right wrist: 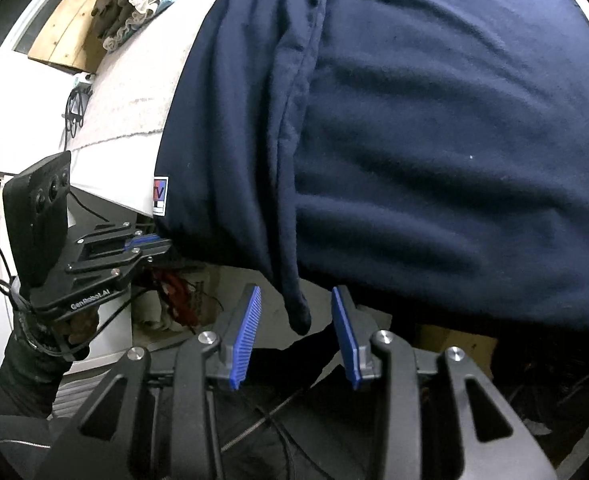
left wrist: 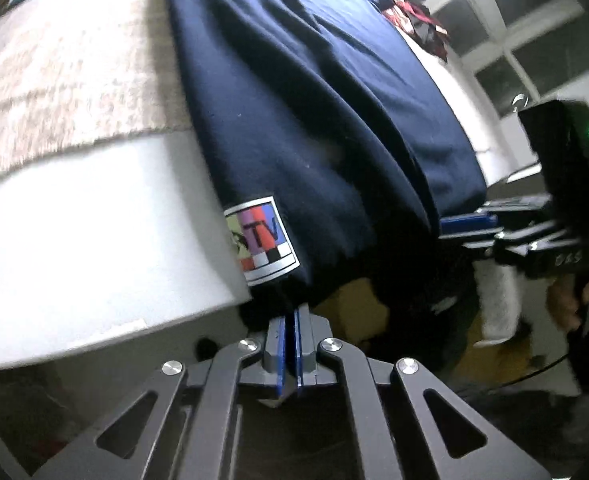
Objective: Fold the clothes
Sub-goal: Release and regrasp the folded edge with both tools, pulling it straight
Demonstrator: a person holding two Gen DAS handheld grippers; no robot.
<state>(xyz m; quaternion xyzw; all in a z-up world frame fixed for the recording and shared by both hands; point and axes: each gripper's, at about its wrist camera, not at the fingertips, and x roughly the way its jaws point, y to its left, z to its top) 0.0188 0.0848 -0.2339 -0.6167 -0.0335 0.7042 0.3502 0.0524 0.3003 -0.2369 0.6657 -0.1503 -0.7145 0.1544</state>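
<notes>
A navy garment (left wrist: 314, 112) lies on the white table (left wrist: 94, 248) and hangs over its near edge, with a coloured "TV" patch (left wrist: 260, 240) at the corner. My left gripper (left wrist: 292, 314) is shut on the hanging hem just below that patch; the right wrist view shows it as well, the left gripper (right wrist: 146, 242) pinching the same corner. My right gripper (right wrist: 296, 320) is open, and a drooping fold of the navy garment (right wrist: 434, 140) hangs between its blue pads (right wrist: 248, 332) without being pinched. In the left wrist view the right gripper (left wrist: 470, 232) sits at the garment's other lower corner.
A beige mat (left wrist: 74, 80) covers the table top. A pile of patterned clothes (left wrist: 414, 20) lies at the far end, light clothes (right wrist: 142, 0) and a wooden board (right wrist: 70, 20) at the other. Below the edge are a cardboard box (left wrist: 354, 308) and cables (right wrist: 254, 420).
</notes>
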